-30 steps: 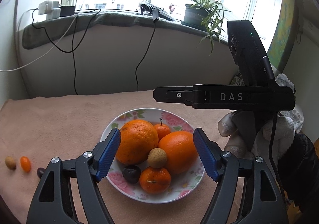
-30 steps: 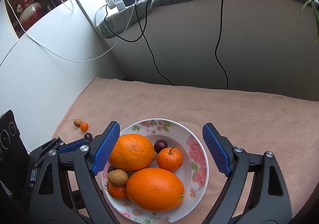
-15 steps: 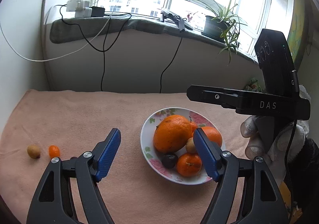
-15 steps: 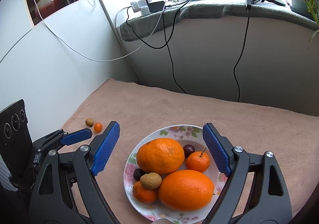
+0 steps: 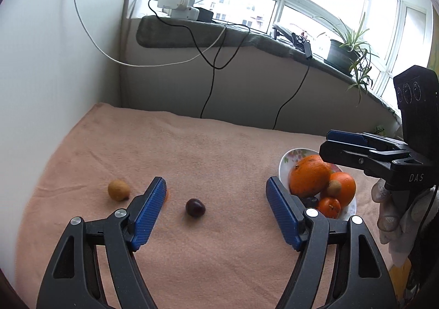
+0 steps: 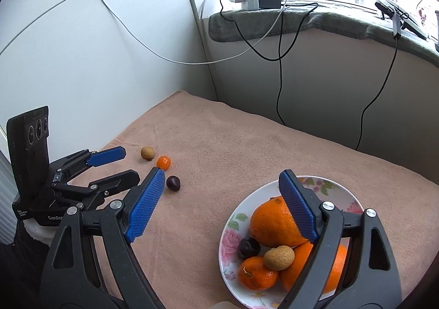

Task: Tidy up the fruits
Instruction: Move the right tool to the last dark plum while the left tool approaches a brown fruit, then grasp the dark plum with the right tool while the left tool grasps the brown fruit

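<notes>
A floral plate (image 6: 340,193) holds two big oranges (image 6: 274,222), small mandarins, a dark plum and a brown longan; it also shows in the left wrist view (image 5: 285,160). Loose on the peach cloth lie a dark plum (image 5: 195,207) (image 6: 173,183), a small orange kumquat (image 6: 163,162) and a brown longan (image 5: 118,189) (image 6: 147,153). My left gripper (image 5: 216,208) is open, low over the cloth, with the loose plum between its fingers' line. My right gripper (image 6: 222,213) is open and empty, above the plate's left edge.
A white wall panel (image 6: 82,61) borders the cloth on the left. A ledge with power adapters (image 5: 179,7), hanging cables and a potted plant (image 5: 345,53) runs behind. The right gripper's body (image 5: 384,158) hangs over the plate in the left wrist view.
My left gripper has swung left, away from the plate, and now faces the loose plum and longan. My right gripper has also shifted left, so the plate sits at its lower right.
</notes>
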Motion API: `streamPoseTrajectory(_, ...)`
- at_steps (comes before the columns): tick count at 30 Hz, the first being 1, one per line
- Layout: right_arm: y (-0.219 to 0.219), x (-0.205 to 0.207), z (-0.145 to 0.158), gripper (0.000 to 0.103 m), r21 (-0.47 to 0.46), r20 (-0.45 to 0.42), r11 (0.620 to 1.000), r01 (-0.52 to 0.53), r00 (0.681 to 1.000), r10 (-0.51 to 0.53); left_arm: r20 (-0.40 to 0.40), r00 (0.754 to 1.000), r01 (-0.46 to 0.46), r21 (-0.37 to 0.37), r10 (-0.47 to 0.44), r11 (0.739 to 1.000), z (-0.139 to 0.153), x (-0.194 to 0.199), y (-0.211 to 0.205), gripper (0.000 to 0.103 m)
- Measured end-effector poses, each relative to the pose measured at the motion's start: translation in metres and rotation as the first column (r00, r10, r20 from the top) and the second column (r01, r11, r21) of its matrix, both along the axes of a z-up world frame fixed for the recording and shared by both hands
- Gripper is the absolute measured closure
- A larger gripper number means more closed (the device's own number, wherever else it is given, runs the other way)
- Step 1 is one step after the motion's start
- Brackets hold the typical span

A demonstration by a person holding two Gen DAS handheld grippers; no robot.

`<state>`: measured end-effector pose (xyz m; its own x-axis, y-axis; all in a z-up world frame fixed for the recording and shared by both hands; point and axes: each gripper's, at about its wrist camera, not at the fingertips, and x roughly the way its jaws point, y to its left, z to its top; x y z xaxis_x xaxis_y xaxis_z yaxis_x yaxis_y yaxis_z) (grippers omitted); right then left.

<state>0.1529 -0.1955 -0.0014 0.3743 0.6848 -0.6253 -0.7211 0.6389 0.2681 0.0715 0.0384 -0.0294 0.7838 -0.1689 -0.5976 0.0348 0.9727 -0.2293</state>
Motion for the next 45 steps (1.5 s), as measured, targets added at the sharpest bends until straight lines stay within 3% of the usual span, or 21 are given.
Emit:
streamPoseTrajectory(11,0.053,-0.017,-0.014,0.016,-0.063,-0.009,0.995,-0.071,0.997,0.071,-0.028,0.994,-0.105,-0.005,0.104,0.994,-0.021,-0.002,0.055,0.028)
streamPoseTrajectory(21,0.087,-0.022,-0.042,0.046,-0.122,-0.077,0.988,-0.091,0.994,0.082,-0.096,0.988,-0.127,-0.051,0.121,0.991,-0.051,0.012,0.083,0.050)
streamPoseTrajectory(27,0.102,-0.022,-0.058,0.053,-0.149,-0.110,0.984,-0.096,0.991,0.080,-0.129,0.984,-0.133,-0.083,0.122,0.988,-0.063,0.026,0.091,0.060)
streamPoseTrajectory(45,0.128,-0.013,-0.084,0.069,-0.190,-0.147,0.975,-0.113,0.985,0.085,-0.175,0.979,-0.125,-0.106,0.105,0.987,-0.076,0.036,0.092,0.077)
